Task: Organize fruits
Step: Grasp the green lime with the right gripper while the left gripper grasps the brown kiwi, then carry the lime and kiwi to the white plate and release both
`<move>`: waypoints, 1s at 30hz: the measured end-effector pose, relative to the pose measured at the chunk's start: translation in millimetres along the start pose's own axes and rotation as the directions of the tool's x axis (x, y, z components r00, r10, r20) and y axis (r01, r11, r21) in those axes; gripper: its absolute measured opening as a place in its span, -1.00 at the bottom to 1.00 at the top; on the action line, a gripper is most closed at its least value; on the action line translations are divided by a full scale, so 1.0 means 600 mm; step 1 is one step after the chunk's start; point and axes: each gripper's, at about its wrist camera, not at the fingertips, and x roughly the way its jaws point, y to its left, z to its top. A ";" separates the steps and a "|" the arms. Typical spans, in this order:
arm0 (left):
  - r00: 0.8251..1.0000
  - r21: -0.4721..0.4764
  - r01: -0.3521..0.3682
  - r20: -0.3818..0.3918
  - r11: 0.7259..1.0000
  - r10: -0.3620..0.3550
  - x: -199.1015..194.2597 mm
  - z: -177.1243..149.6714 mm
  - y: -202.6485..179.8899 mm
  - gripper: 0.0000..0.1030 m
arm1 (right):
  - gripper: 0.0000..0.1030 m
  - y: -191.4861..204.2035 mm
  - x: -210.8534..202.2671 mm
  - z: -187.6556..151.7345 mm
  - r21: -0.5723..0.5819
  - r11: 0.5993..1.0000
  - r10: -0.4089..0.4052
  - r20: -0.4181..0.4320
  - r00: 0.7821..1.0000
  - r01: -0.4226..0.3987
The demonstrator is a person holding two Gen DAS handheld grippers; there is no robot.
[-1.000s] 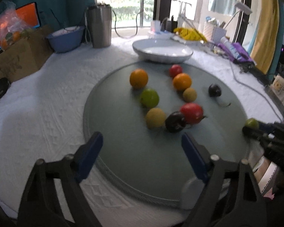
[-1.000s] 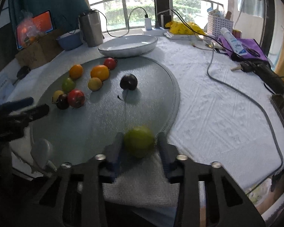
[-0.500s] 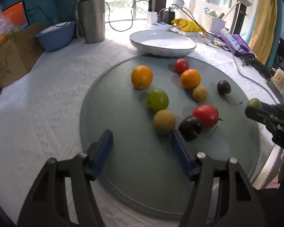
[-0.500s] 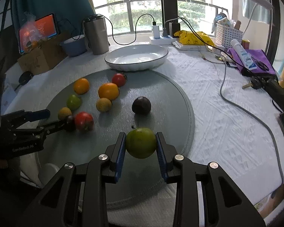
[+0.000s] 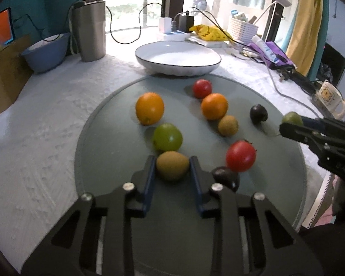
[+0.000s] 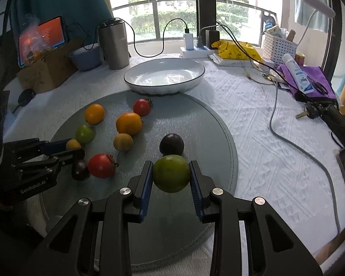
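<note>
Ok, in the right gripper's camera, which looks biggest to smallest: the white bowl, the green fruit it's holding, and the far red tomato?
1. White bowl, widest even though it sits farthest away.
2. Green fruit in the right gripper; it is nearest the camera, so it looks bigger than it is.
3. Far red tomato.

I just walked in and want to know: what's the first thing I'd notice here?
Bright fruit scattered on the round glass turntable: oranges, red tomatoes, dark plums. Nearest, the right gripper has its jaws clamped on a green fruit, and the left gripper has just been closing its jaws around a brown kiwi. Behind the turntable sits an empty white bowl.
</note>
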 end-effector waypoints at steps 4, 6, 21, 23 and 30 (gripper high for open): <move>1.000 -0.020 0.020 0.004 1.000 -0.020 -0.004 0.003 0.008 -0.42 | -0.35 0.000 0.006 0.013 -0.006 1.000 0.003 0.003 1.000 -0.003; 1.000 -0.032 0.024 0.013 0.999 -0.024 -0.010 0.008 0.014 -0.42 | -0.35 0.000 0.010 0.021 -0.012 1.000 0.004 0.006 1.000 -0.004; 0.996 -0.067 0.030 0.083 0.997 -0.024 -0.005 0.090 0.056 -0.42 | -0.35 -0.003 0.066 0.111 -0.066 0.997 0.047 0.059 0.997 -0.043; 0.995 -0.063 0.032 0.092 0.998 -0.026 0.002 0.105 0.056 -0.42 | -0.35 -0.007 0.075 0.125 -0.068 0.997 0.052 0.071 0.996 -0.047; 0.988 -0.040 0.061 0.142 0.997 -0.055 0.027 0.168 0.055 -0.42 | -0.35 -0.019 0.110 0.170 -0.079 0.995 0.074 0.102 0.992 -0.067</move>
